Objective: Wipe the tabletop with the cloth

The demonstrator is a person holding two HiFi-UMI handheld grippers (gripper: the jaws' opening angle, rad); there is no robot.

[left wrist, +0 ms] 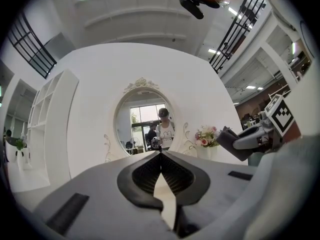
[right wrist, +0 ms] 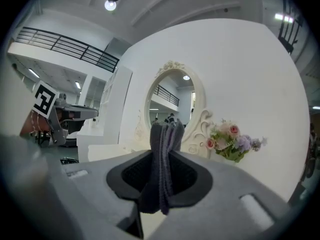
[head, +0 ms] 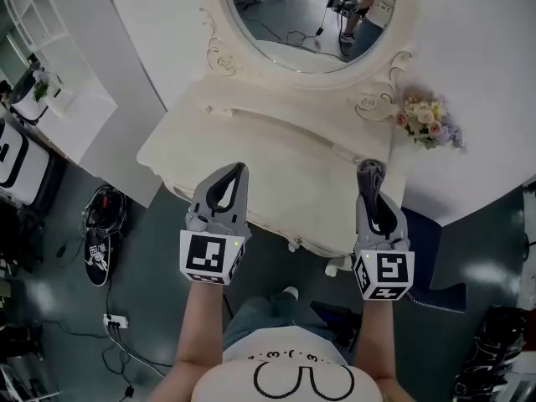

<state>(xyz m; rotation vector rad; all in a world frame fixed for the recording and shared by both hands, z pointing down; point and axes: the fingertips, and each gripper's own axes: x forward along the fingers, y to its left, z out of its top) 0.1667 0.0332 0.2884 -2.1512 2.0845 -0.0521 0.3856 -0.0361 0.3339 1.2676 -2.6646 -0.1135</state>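
Note:
A white vanity tabletop (head: 276, 162) lies below an oval mirror (head: 311, 15). Both grippers hover over its front edge. My right gripper (head: 370, 172) is shut on a folded dark grey cloth (head: 369, 168). In the right gripper view the cloth (right wrist: 161, 184) stands upright between the jaws of the right gripper (right wrist: 165, 129) and sticks out past the tips. My left gripper (head: 238, 171) is at the front left of the table. The left gripper (left wrist: 160, 154) has its jaws closed tip to tip with nothing between them. No part of the cloth touches the tabletop.
A small bunch of flowers (head: 430, 122) stands at the table's back right corner. White shelving (head: 46, 65) is on the left. Cables and a power strip (head: 107, 249) lie on the dark floor. A dark blue seat (head: 429, 254) stands beside the table's right end.

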